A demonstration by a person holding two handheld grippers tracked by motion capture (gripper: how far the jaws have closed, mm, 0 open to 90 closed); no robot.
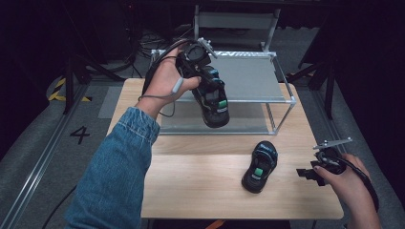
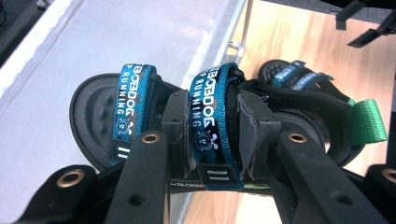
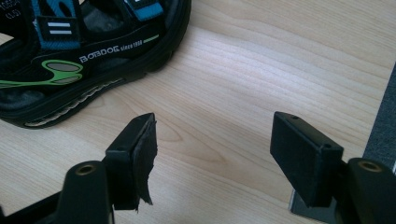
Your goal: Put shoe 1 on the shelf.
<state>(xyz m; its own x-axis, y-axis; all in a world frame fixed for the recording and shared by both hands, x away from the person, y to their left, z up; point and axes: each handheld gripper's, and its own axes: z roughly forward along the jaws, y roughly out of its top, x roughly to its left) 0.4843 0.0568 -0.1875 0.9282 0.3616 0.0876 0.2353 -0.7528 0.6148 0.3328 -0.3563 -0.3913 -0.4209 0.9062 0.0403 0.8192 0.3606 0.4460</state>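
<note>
Job in hand: looks like a pair of kids' sandals going onto the two-tier shelf rack (image 1: pixel 282 76) at the far side of the wooden table (image 1: pixel 191 181). That's my read, judging by where the lifted one is headed.

Left gripper (image 1: pixel 210 98): pinching the first sandal (image 1: pixel 213 102) by its middle strap (image 2: pixel 212 126). In the left gripper view the jaws are clamped on either side of the blue "running" strap, so the grip looks solid.

Where that sandal is: up in the air, tilted, over the near edge of the rack's grey top shelf (image 2: pixel 93 42). Not set down yet as far as I can tell.

Right gripper (image 1: pixel 305 172): jaws spread wide, holding nothing, hovering low over the table at the near right corner.

Second sandal (image 1: pixel 260 166): flat on the table, near right of centre, just left of the right gripper. In the right gripper view it sits (image 3: pixel 84 56) beyond the open jaws, not between them.

Progress: roughly a third in, I'd say. One sandal lifted but not placed, the other untouched.

Left to do: lower the first one onto a shelf, let go, then grab the second and do the same.

In the way: the rack's metal frame rail (image 1: pixel 243 100) runs right under the carried sandal, so the sole could clip it. Lower shelf (image 1: pixel 248 125) has tighter headroom. Otherwise the table looks free of clutter.
</note>
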